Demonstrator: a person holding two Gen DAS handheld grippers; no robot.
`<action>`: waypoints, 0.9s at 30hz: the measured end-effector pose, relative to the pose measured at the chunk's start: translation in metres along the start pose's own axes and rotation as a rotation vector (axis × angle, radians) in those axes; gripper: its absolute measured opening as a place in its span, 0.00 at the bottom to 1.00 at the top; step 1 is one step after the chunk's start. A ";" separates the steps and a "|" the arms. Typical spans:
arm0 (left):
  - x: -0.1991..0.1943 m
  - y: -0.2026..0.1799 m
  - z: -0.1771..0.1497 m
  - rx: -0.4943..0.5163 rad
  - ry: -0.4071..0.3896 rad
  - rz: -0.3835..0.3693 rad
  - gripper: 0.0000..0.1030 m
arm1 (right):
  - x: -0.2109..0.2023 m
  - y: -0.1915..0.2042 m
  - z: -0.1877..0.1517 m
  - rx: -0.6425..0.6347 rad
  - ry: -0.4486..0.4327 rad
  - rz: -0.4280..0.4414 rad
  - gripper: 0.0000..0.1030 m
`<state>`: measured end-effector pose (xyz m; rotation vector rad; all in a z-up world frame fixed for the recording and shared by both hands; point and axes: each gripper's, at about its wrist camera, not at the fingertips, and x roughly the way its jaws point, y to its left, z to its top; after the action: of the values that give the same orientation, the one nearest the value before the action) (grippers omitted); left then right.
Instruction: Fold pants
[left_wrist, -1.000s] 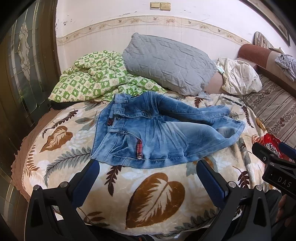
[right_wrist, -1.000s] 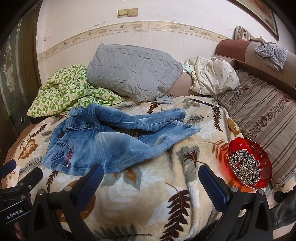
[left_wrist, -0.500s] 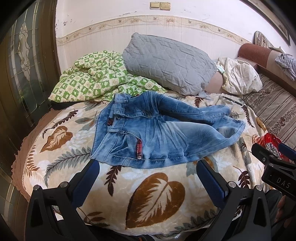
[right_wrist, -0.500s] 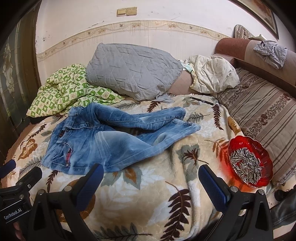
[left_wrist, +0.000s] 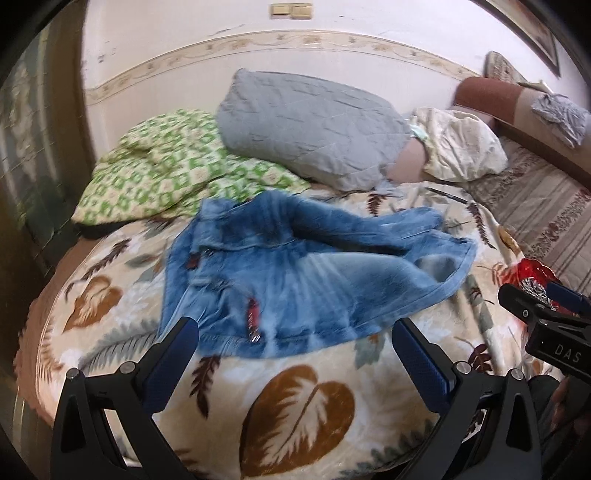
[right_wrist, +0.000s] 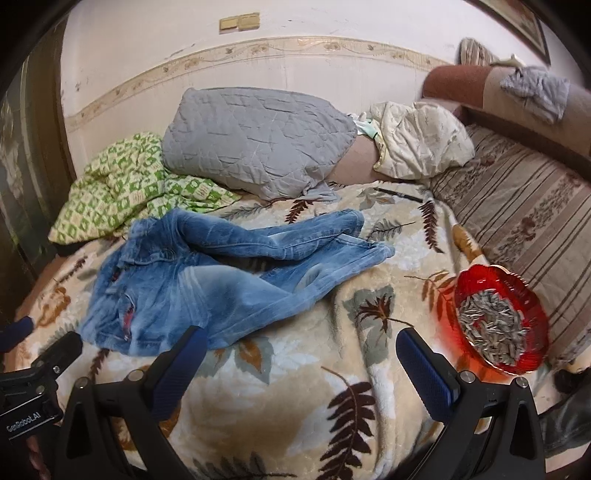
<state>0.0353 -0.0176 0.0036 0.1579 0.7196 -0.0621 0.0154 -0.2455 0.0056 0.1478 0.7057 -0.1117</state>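
Left to right, as I hold them:

1. My left gripper (left_wrist: 295, 347): fingers (left_wrist: 173, 354) spread wide, empty, hovering over the near edge of the bed; the left fingertip overlaps the waistband in view, contact cannot be told. Its body shows at the left edge of the right wrist view, label reading "GenRobot.AI".

2. Blue jeans (right_wrist: 221, 273): unfolded, rumpled, on the leaf-print blanket (left_wrist: 295, 406) toward the bed's left side, waist at the near left, legs running right toward the bed's middle, one crossing the other.

3. My right gripper (right_wrist: 301, 350): fingers (right_wrist: 424, 369) spread wide, empty, above bare blanket, the left fingertip at the jeans' near edge. Its body in the left wrist view reads "DAS".

4. Red dish (right_wrist: 476, 280) of seeds, at the bed's right edge, beside my right finger.
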 end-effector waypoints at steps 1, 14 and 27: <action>0.002 -0.002 0.005 0.011 0.013 -0.025 1.00 | 0.002 -0.005 0.004 0.002 0.004 -0.007 1.00; 0.093 -0.046 0.124 0.297 -0.048 -0.251 1.00 | 0.061 -0.073 0.096 -0.051 0.017 0.037 1.00; 0.213 -0.121 0.138 0.934 0.116 -0.494 1.00 | 0.262 -0.113 0.180 0.069 0.395 0.318 1.00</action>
<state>0.2719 -0.1601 -0.0495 0.8780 0.7873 -0.8724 0.3110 -0.4019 -0.0413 0.3520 1.0621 0.2038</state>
